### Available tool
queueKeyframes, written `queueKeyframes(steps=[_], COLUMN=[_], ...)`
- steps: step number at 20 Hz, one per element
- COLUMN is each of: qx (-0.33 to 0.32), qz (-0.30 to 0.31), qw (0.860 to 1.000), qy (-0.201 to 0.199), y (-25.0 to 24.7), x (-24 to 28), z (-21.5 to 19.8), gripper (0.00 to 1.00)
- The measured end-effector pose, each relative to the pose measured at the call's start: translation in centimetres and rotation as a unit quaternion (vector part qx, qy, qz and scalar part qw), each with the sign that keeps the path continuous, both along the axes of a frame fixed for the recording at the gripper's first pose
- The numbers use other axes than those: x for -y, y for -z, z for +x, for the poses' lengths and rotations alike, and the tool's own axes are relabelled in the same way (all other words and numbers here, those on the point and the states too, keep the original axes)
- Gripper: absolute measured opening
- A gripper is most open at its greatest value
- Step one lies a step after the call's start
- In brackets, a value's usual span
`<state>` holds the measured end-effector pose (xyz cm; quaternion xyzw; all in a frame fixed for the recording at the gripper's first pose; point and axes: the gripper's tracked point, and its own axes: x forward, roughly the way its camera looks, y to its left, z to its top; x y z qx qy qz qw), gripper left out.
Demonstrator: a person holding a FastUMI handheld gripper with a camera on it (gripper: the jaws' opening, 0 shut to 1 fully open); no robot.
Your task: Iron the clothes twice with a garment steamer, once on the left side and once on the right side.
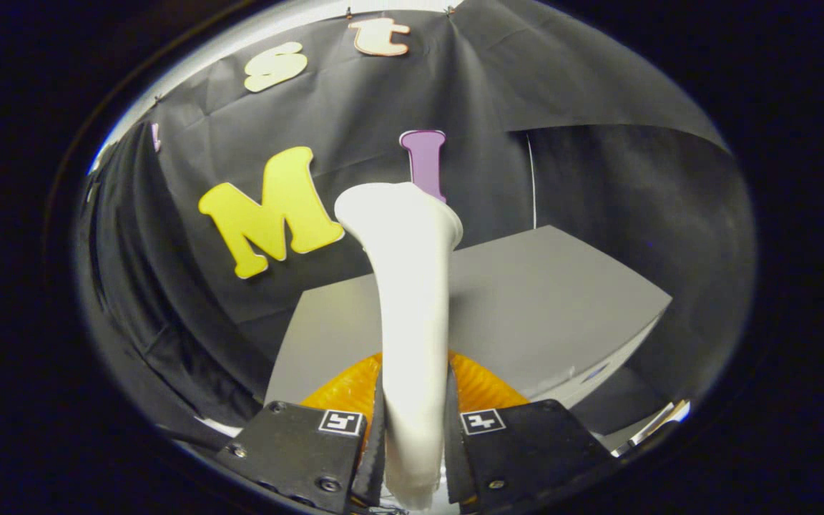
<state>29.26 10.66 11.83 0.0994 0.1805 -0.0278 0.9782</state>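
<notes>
Claw (413,436) clamped on the white garment steamer (412,300), both fingers pressing its handle, head raised above the grey tabletop (555,300). Orange ribbed thing (483,386) just behind the fingers. No ironing pass evident; both sides probably left.

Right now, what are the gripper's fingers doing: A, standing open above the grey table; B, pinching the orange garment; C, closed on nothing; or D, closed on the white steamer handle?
D: the gripper has both fingers pressed against the white steamer, whose handle rises from between them, with the orange garment lying behind it on the grey table.
</notes>
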Motion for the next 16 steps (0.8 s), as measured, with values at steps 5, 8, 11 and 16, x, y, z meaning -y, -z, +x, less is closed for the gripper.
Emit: queueKeyframes(steps=[5, 8, 11, 16], qx=[0.046, 0.060, 0.075, 0.084], qz=[0.015, 0.003, -0.013, -0.018], qw=[0.999, 0.998, 0.997, 0.996], qy=[0.010, 0.003, -0.014, -0.034], y=[-0.3, 0.6, 0.9, 1.2], x=[-2.0, -4.3, -7.2, -11.1], z=[-5.7, -8.6, -11.1, -14.5], gripper=[0.37, 0.36, 0.36, 0.36])
